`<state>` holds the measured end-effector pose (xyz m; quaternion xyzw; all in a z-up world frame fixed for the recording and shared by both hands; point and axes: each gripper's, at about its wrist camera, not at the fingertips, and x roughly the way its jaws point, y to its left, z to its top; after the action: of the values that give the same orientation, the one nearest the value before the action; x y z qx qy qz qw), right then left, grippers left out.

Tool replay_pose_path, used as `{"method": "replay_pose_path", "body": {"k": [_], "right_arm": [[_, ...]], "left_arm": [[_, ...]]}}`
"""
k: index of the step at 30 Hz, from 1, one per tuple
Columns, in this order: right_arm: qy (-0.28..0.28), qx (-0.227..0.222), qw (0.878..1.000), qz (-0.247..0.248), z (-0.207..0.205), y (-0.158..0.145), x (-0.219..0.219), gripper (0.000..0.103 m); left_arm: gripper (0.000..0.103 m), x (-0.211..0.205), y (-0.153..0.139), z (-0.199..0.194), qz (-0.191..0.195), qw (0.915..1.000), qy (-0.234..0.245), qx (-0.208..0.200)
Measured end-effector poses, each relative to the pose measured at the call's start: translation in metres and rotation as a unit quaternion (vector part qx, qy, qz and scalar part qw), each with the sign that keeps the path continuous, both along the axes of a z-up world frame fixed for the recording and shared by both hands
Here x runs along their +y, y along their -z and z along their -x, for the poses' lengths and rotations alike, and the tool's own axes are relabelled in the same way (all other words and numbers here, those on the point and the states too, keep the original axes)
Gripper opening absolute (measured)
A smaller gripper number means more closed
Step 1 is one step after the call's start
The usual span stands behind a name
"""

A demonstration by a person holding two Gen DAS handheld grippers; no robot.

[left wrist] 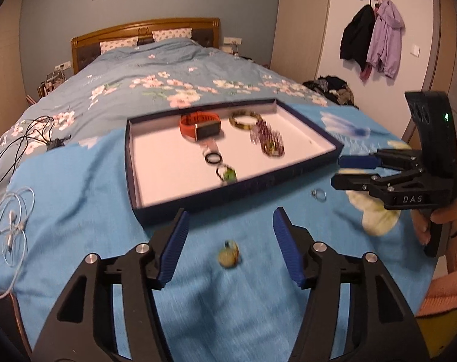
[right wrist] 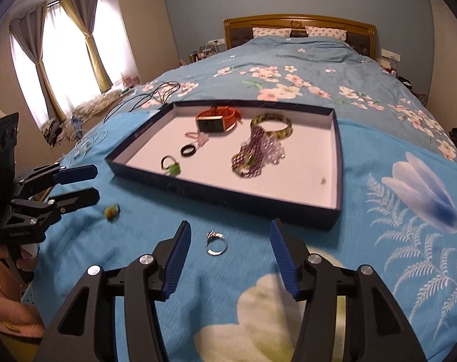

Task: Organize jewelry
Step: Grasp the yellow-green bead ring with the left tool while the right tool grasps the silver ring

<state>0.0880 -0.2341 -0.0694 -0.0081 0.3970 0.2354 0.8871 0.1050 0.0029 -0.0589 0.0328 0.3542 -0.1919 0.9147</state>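
A tray (right wrist: pixel 337 163) is set on a blanket (right wrist: pixel 379 271) spread over the bed (right wrist: pixel 289 60). Inside it, a watch (right wrist: pixel 218 120) and bangle (right wrist: pixel 271 125) are placed at the far side, with two rings (right wrist: pixel 188 150) nearer. Before the tray, a silver ring (right wrist: pixel 217 242) and a beaded ring (right wrist: pixel 111 211) are laid on the blanket.

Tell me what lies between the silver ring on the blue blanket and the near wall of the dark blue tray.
Nothing: only bare blue blanket separates the silver ring from the dark blue tray, as the right wrist view shows.
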Motion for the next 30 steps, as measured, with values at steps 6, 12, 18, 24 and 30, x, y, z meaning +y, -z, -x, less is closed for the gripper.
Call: {"method": "replay_pose_path", "body": {"k": [6,12,18,24,30], "right_arm": [[-0.008,0.01,1.0,0.008,0.004,0.007,0.009,0.054],[-0.011,0.012,1.0,0.01,0.005,0.008,0.011,0.056],[-0.014,0.014,1.0,0.014,0.004,0.009,0.016,0.056],[-0.021,0.019,0.999,0.021,0.003,0.011,0.021,0.056],[-0.023,0.026,0.999,0.038,-0.001,0.015,0.029,0.056]], "left_arm": [[0.056,0.0,0.011,0.0,0.001,0.9998,0.0,0.022],[0.049,-0.002,0.022,-0.003,0.001,0.9987,0.006,0.051],[0.045,-0.008,0.024,-0.003,-0.004,0.9981,0.015,0.06],[0.044,-0.004,0.028,-0.007,0.0,0.9973,0.007,0.073],[0.035,0.0,0.033,-0.013,0.007,0.9959,-0.003,0.091]]}}
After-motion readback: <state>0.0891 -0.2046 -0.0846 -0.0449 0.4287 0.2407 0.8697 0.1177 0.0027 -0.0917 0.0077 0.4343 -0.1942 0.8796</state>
